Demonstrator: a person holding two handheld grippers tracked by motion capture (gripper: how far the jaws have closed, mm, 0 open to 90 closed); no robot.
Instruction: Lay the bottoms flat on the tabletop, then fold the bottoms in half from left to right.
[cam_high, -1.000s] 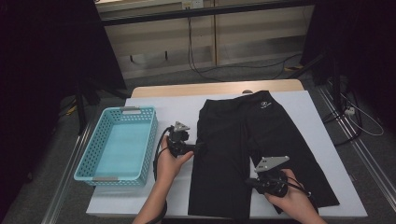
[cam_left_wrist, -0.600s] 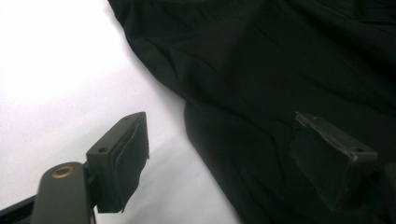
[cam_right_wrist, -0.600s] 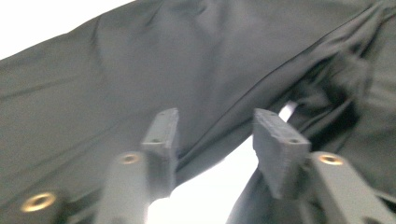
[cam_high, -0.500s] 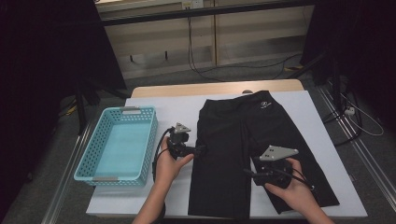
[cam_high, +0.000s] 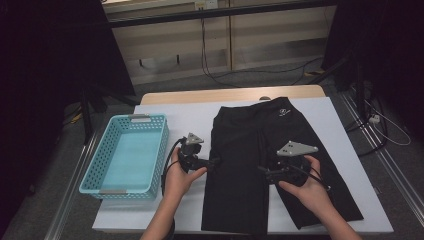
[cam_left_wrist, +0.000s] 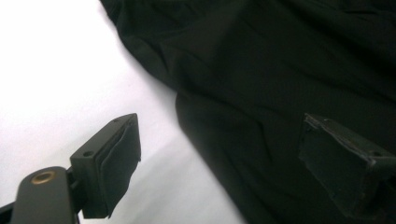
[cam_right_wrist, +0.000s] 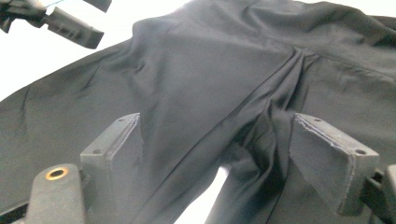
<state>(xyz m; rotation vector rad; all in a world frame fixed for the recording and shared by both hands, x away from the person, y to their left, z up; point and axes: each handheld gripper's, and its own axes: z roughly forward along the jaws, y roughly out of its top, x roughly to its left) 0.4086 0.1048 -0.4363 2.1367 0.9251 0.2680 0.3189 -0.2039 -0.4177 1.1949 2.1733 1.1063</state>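
Black shorts (cam_high: 260, 150) lie flat on the white table (cam_high: 185, 117), waistband and a small white logo at the far end. My left gripper (cam_high: 214, 162) sits at the shorts' left edge. In the left gripper view that gripper (cam_left_wrist: 219, 140) stands open; one jaw is over bare table, the other over the shorts (cam_left_wrist: 280, 70). My right gripper (cam_high: 262, 170) hovers over the crotch seam, pointing left. It (cam_right_wrist: 219, 135) is open above the shorts (cam_right_wrist: 210, 70), pinching nothing. Both grippers' jaws have just been opening. The left gripper (cam_right_wrist: 70, 25) shows far off.
An empty turquoise basket (cam_high: 161, 155) stands on the table's left part. Bare white table lies between basket and shorts and along the right side. Cables run over the floor beyond the table's far wooden edge (cam_high: 225, 95).
My right hand has risen and moved away from the table's front edge, toward the middle of the shorts. The left hand has stayed at the left edge.
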